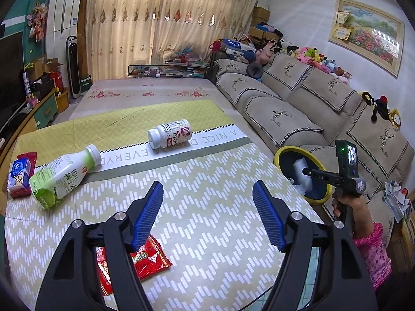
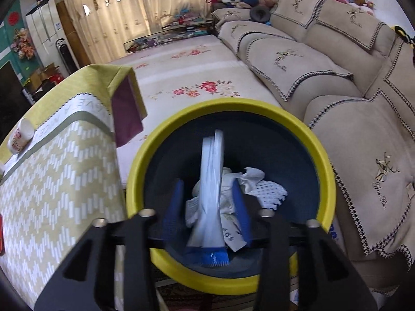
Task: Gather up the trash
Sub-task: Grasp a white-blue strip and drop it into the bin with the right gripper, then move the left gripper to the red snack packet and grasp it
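My left gripper (image 1: 207, 185) hangs open over the table with nothing between its blue pads. Under its left finger lies a red snack wrapper (image 1: 150, 256). Further off lie a green and white drink bottle (image 1: 59, 178) on its side and a white pill bottle (image 1: 171, 133). My right gripper (image 2: 207, 184) points down into the yellow-rimmed bin (image 2: 225, 103) beside the table. A white and blue packet (image 2: 211, 171) stands blurred between its jaws, with a gap on each side. Crumpled white paper (image 2: 251, 178) lies in the bin.
A blue tissue pack (image 1: 19, 173) and a red packet (image 1: 28, 156) sit at the table's left edge. The beige sofa (image 1: 285, 119) runs along the right, close behind the bin. A flower-patterned surface (image 1: 145, 90) stretches beyond the table. A sleeve and hand (image 1: 368, 246) hold the right gripper.
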{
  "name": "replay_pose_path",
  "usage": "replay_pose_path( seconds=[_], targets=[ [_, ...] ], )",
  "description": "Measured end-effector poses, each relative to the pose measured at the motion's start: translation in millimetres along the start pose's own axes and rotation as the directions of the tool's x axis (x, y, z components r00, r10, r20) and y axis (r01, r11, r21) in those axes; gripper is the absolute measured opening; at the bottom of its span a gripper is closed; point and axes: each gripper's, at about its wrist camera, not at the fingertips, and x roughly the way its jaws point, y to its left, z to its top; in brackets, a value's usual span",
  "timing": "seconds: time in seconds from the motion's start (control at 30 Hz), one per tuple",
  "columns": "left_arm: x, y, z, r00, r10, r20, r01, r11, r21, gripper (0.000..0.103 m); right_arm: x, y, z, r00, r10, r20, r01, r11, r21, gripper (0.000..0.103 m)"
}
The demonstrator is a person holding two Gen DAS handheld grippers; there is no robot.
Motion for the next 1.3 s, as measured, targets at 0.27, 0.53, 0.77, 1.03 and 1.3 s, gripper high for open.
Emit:
replay_pose_path(
  seconds=[0.27, 0.53, 0.77, 1.03, 1.3],
  targets=[
    [-8.7, 9.5, -8.2, 1.000, 0.029, -0.005, -0.029, 0.999, -0.033, 0.078, -31.4, 13.1, -8.3, 0.997, -0.001, 0.073, 0.003, 1.000, -0.024, 0.060],
    [-11.9, 30.0, -39.6, 0.988, 0.148, -0.052, -0.151, 0.987, -0.052, 0.085, -61.2, 37.2, -20.0, 0.992, 0.060, 0.114, -0.050, 0.995, -0.089, 0.061],
    [1.9, 65.5, -73.0, 0.968, 0.198, -0.154, -0.213, 0.973, -0.088, 0.085, -59.1, 42.2, -24.8, 0.993, 0.079, 0.090, -0.071, 0.993, -0.090, 0.062],
    [33.1, 85.6, -63.5, 0.970, 0.030, -0.241, 0.014, 0.984, 0.179, 0.090, -49.7, 43.8, -29.5, 0.994, 0.091, 0.054, -0.085, 0.991, -0.101, 0.062],
    [64.6, 104.8, -64.6, 0.918, -0.120, -0.379, 0.196, 0.966, 0.170, 0.090, -44.2, 42.8, -33.1, 0.996, 0.082, 0.028, -0.079, 0.992, -0.099, 0.063]
  ],
)
